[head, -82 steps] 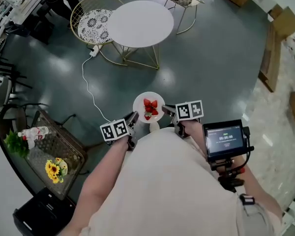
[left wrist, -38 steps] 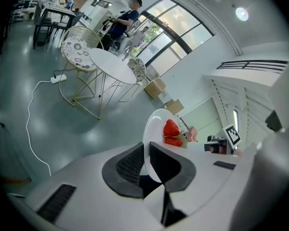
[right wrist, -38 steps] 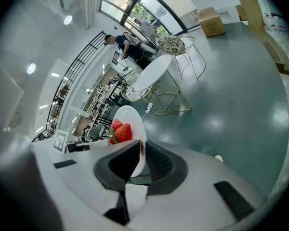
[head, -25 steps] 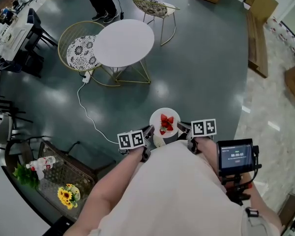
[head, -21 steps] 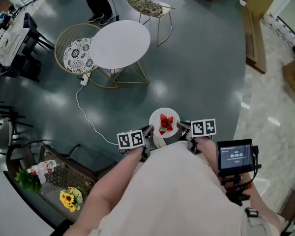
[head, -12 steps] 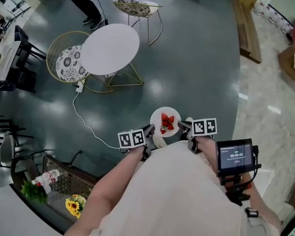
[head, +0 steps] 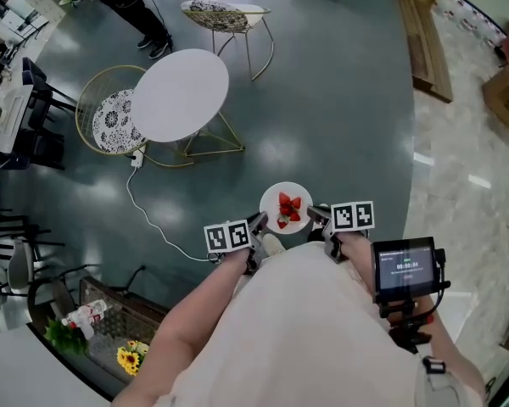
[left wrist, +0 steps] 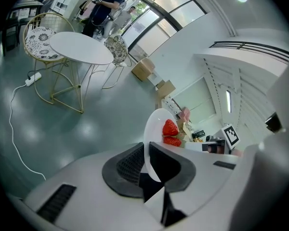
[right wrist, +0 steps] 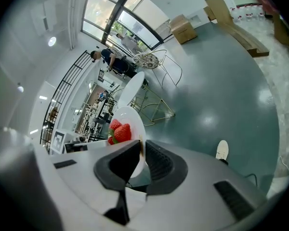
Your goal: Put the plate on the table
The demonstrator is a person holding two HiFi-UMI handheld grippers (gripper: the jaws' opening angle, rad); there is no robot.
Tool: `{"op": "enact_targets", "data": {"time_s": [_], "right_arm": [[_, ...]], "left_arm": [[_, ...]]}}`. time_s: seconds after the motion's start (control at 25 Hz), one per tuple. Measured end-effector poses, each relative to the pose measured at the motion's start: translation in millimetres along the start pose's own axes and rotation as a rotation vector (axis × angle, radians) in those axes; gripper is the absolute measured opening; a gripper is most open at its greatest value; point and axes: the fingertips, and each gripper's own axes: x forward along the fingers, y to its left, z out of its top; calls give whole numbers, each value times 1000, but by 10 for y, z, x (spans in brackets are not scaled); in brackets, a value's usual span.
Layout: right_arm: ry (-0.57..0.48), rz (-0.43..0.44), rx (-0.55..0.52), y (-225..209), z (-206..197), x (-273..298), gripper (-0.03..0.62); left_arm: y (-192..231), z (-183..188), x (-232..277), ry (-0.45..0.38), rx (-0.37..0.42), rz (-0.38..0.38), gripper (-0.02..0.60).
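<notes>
Reference layout, head view: the dark floor (head: 348, 125) takes up most of the frame. The round white table (head: 180, 96) stands ahead and to my left, well apart from the load. A wire chair with a patterned seat (head: 110, 121) is tucked against its left side, and a second chair (head: 220, 11) stands behind it.

The plate (head: 274, 198) is not on the table. It is carried over the floor, close in front of my body, and held from both sides.

- Left gripper (head: 256, 225): jaws narrowed onto the plate's left rim. The left gripper view shows the rim (left wrist: 149, 129) running edge-on between the two pads.
- Right gripper (head: 316, 215): jaws clamped likewise on the opposite rim (right wrist: 135, 124).

Reason for the hold, as I judge it: two opposed rim grips keep the plate level, so the strawberries (head: 288, 210) stay piled near the middle. One grip alone would let the plate tip about the pads.

Change against the earlier frames — the grip is unchanged, with both grippers on the rim and the fruit in the same spot on the plate. The table has shifted left and lower in the head view. A standing person's legs (head: 131, 7) now show beyond it, where none appeared 3.3 s ago. I read this as transit, with set-down not yet begun.
</notes>
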Motion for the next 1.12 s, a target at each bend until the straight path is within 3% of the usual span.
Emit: {"op": "enact_targets", "data": {"time_s": [0.4,0.72,1.12], "right_arm": [[-14,12,-30,-74,1,40,43],[43,70,-102,-622,1118,-385,41],[96,133,-139,-685,1497,-472,41]], "left_arm": [[72,-65,83,-23,-10,6,41],[-596,577,889,-89,-61,79,43],[-811,818,1016,-150,-115,133,43]]}}
